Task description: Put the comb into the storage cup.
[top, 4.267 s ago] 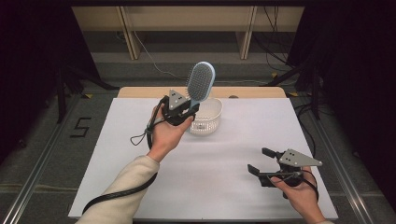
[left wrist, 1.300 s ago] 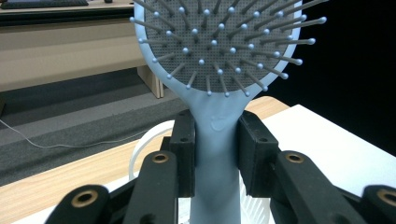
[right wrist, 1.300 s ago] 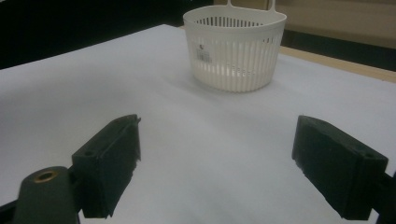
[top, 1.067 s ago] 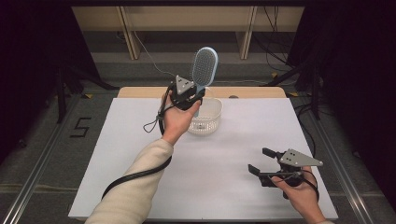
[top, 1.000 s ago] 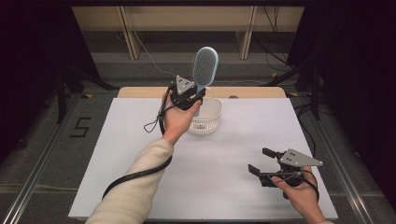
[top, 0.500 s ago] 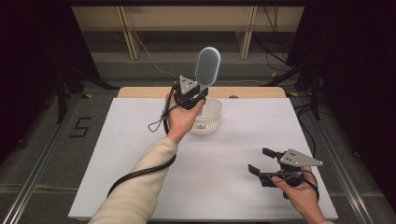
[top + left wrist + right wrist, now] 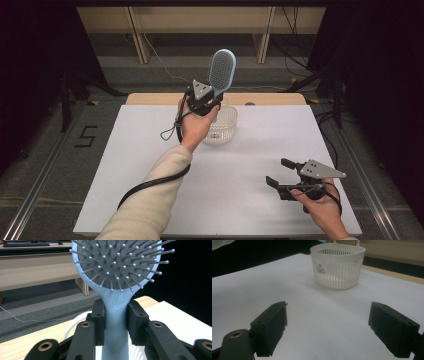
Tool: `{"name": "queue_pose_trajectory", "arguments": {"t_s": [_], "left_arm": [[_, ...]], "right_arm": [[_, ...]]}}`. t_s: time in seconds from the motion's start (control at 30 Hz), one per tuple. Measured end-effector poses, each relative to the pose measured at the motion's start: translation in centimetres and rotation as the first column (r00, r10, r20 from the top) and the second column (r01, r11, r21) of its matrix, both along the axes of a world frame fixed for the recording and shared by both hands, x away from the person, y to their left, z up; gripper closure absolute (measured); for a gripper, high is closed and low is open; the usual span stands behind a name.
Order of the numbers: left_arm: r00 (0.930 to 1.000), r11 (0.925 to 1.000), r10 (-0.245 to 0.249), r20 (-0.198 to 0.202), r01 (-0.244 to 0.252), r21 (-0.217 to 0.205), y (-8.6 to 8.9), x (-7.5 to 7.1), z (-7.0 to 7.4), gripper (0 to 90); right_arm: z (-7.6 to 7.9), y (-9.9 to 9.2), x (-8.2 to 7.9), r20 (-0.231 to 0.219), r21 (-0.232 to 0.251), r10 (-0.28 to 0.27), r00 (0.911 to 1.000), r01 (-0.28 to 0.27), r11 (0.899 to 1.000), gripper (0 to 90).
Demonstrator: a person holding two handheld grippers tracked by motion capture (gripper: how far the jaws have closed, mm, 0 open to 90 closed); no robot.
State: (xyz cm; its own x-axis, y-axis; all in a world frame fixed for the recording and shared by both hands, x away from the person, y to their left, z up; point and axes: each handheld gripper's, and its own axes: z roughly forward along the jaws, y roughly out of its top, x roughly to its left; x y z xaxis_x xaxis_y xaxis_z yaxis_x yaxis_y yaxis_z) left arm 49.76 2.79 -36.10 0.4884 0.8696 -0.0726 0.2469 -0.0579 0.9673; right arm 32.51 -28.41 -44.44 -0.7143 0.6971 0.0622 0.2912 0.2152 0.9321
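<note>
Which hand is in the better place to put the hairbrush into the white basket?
Left. The left gripper is shut on the hairbrush just above the basket; the right gripper is open, far away.

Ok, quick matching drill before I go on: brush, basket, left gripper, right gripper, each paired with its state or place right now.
Things:
1. brush
2. basket
3. left gripper
4. right gripper

States:
a. open, low over the white table, near side
b. standing on the table, empty as far as shows
c. shut on a handle
d. held upright in the air, head up

Pairs: 1-d, 2-b, 3-c, 4-a
</note>
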Motion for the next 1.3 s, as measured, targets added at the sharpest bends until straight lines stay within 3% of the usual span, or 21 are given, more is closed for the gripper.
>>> {"name": "queue_pose_trajectory", "arguments": {"t_s": [1.3], "left_arm": [[0.9993,0.9997,0.025,-0.028,-0.025,-0.006,-0.4,1.3,-1.0,69.5]], "right_arm": [[0.0,-0.1,0.0,0.003,-0.004,0.002,1.0,-0.002,1.0,15.9]]}}
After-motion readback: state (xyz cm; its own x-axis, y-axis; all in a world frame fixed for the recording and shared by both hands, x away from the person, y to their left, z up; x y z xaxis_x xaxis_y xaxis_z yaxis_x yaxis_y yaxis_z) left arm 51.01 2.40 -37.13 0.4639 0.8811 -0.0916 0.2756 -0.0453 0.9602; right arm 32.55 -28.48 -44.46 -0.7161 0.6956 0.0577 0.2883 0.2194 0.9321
